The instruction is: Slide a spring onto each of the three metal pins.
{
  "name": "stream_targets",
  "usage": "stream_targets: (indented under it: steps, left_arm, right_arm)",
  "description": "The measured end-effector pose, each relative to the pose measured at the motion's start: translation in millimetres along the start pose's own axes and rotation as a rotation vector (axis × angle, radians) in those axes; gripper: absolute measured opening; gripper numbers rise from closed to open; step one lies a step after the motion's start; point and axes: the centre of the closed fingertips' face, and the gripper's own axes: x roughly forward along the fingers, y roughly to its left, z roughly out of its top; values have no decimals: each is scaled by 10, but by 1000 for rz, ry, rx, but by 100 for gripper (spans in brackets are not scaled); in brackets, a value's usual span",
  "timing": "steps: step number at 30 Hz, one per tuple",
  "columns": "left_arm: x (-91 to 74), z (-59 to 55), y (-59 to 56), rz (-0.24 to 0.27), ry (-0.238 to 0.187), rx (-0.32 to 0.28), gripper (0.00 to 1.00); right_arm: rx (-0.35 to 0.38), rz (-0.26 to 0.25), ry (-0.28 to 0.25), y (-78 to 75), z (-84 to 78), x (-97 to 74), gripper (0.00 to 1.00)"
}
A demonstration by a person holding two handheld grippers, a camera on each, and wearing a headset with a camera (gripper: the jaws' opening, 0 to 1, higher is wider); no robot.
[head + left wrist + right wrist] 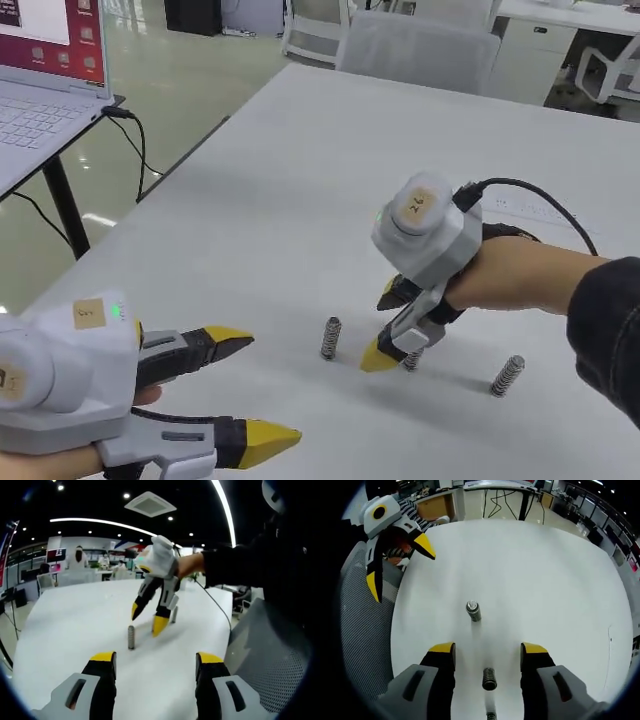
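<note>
White counter (300, 150) carries three upright springs in the head view, in a row across the near part. The left spring (330, 338) and the right spring (507, 375) stand free. The middle spring (412, 360) stands between the jaws of the right tongs (392, 325), which reach down from the right, held in a hand. The left tongs (250, 388) hang at the near left with jaws spread, grasping nothing. A laptop (40, 80) sits at the far left, off the counter, and a chair (420, 45) stands at the far edge. Whether pins stand inside the springs cannot be made out.

In the left gripper view, the left tongs' (156, 657) yellow-tipped jaws stand wide apart over bare counter. Beyond them the left spring (131, 637) stands upright, with the right tongs (147, 617) pointing down just past it.

In the right gripper view, the right tongs (489, 650) are released, with the middle spring (489, 678) in the gap and touching neither jaw. The left spring (473, 611) stands farther on, and the left tongs (399, 566) show at the upper left, spread.
</note>
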Motion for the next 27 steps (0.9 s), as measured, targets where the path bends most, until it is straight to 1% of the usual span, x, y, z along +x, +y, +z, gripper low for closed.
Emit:
stream_targets:
  steps: [5, 8, 12, 16, 19, 23, 27]
  left_arm:
    - [23, 8, 7, -4, 2, 4, 59]
    - [37, 20, 11, -6, 1, 4, 59]
    - [52, 41, 14, -8, 1, 6, 59]
    - [57, 56, 22, -7, -2, 6, 59]
    - [61, 59, 30, -6, -1, 5, 59]
    - [71, 72, 34, -6, -1, 6, 59]
    - [91, 100, 33, -8, -7, 6, 59]
  right_arm:
    - [36, -20, -32, -35, -76, -72, 54]
    - [61, -35, -61, -49, -111, -127, 56]
    - [81, -57, -85, -69, -169, -174, 59]
    - [102, -74, -108, -74, -215, -222, 61]
    - [119, -94, -142, -86, -232, -278, 63]
    - [136, -113, -163, -101, -288, -322, 64]
    - [162, -140, -196, -123, -344, -387, 66]
